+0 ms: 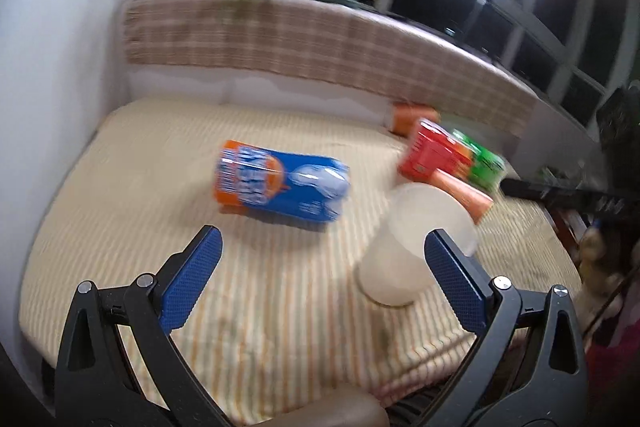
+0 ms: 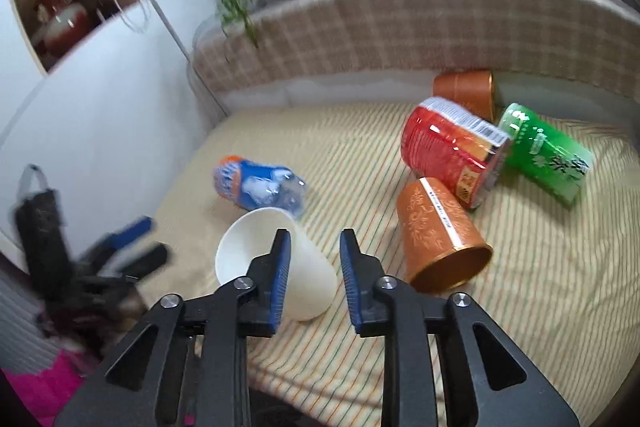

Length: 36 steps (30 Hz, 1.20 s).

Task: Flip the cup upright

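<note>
The white paper cup (image 2: 276, 263) lies tipped on the striped cloth (image 2: 540, 287), light and crushable, best pinched gently by its wall; both grippers' fingers are spread, holding nothing

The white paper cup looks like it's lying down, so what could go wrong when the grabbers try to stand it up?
1. The white paper cup lies tilted on soft striped cloth; it may roll away.
2. The right gripper is open with a finger across the thin wall; squeezing might crush it.
3. The orange patterned cup lies close and might get knocked.
</note>
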### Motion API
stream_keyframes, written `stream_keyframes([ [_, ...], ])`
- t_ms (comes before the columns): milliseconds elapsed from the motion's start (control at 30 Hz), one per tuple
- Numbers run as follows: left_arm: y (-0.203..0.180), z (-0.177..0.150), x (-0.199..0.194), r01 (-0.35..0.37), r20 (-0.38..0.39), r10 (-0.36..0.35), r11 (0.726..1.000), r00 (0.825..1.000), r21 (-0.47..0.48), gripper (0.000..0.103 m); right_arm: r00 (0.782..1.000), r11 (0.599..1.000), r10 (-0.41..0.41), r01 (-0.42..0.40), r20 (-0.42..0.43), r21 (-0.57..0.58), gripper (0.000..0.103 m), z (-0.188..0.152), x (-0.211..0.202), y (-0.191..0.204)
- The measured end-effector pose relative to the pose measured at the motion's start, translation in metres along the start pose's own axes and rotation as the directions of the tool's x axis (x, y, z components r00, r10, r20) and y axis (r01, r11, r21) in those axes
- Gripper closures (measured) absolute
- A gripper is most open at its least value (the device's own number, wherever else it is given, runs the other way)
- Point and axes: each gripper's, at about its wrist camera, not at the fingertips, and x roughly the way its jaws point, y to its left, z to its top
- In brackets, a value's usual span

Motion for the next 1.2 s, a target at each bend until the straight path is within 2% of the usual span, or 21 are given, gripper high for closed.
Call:
stream_keyframes([
  [100,-0.016,-0.007,-0.002,0.001,0.015,-0.002,0.994,1.000,0.112,0.000,0.998,1.000,-0.011,0.009,0.058,0.025,0.056,-0.005,-0.028,-0.007],
  [233,-0.023,-0.019,-0.003,0.021,0.013,-0.024,0.985,1.000,0.170,0.000,0.996,0.996,0.002,-0.010,0.094,0.090,0.056,-0.019,-0.053,-0.025],
  [333,-0.032,-0.022,0.008,0.043,-0.014,-0.040,0.976,0.999,0.212,0.000,0.996,0.990,-0.009,-0.004,0.094,0.141,0.056,-0.029,-0.061,-0.039],
  [500,-0.051,-0.018,0.032,0.052,-0.018,-0.049,0.963,0.999,0.264,0.000,0.996,0.980,-0.021,0.002,0.091,0.201,0.056,-0.039,-0.066,-0.053],
  [833,-0.060,-0.008,0.061,0.045,-0.021,-0.040,0.962,0.999,0.270,0.000,0.993,0.975,-0.051,0.027,0.104,0.220,0.056,-0.050,-0.079,-0.064],
  [1000,-0.060,0.001,0.072,0.065,-0.035,-0.058,0.968,0.998,0.243,0.007,0.993,0.976,-0.056,0.034,0.099,0.216,0.056,-0.053,-0.077,-0.064],
  [1200,-0.058,0.014,0.091,0.099,-0.072,-0.086,0.975,0.994,0.198,0.008,0.994,0.972,-0.056,0.033,0.095,0.231,0.056,-0.056,-0.076,-0.066],
])
